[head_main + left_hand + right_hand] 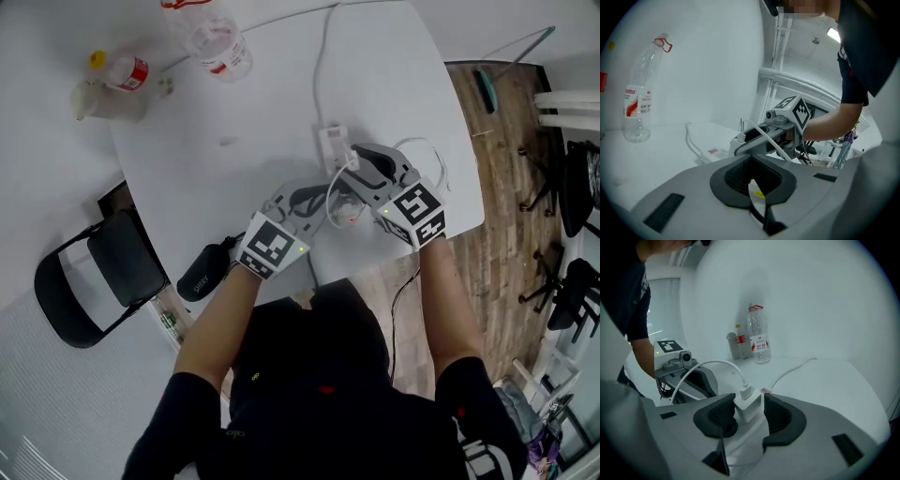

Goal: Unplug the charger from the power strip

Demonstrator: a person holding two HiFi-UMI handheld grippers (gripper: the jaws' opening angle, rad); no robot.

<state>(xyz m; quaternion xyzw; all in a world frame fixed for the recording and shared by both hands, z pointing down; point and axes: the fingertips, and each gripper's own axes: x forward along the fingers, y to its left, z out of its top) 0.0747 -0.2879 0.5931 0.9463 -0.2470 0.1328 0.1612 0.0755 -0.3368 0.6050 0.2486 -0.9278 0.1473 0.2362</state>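
The white charger [749,408], with a white cable [710,364] plugged into its top, stands on the white power strip [331,142] near the table's front edge. My right gripper [749,412] is open around the charger, one pad on each side, with a small gap at the right pad. In the head view the right gripper [361,161] is over the strip. My left gripper [323,199] is just left of it, by the strip's near end. In the left gripper view its jaws stand close together around a narrow white piece with a yellow sticker [757,191]. Whether they press on that piece is unclear.
A clear water bottle [217,42] and a smaller bottle [122,73] stand at the table's far left. The strip's cord [323,56] runs away across the table. A black chair [94,281] and a black pouch [202,272] are at the near left, with wooden floor at the right.
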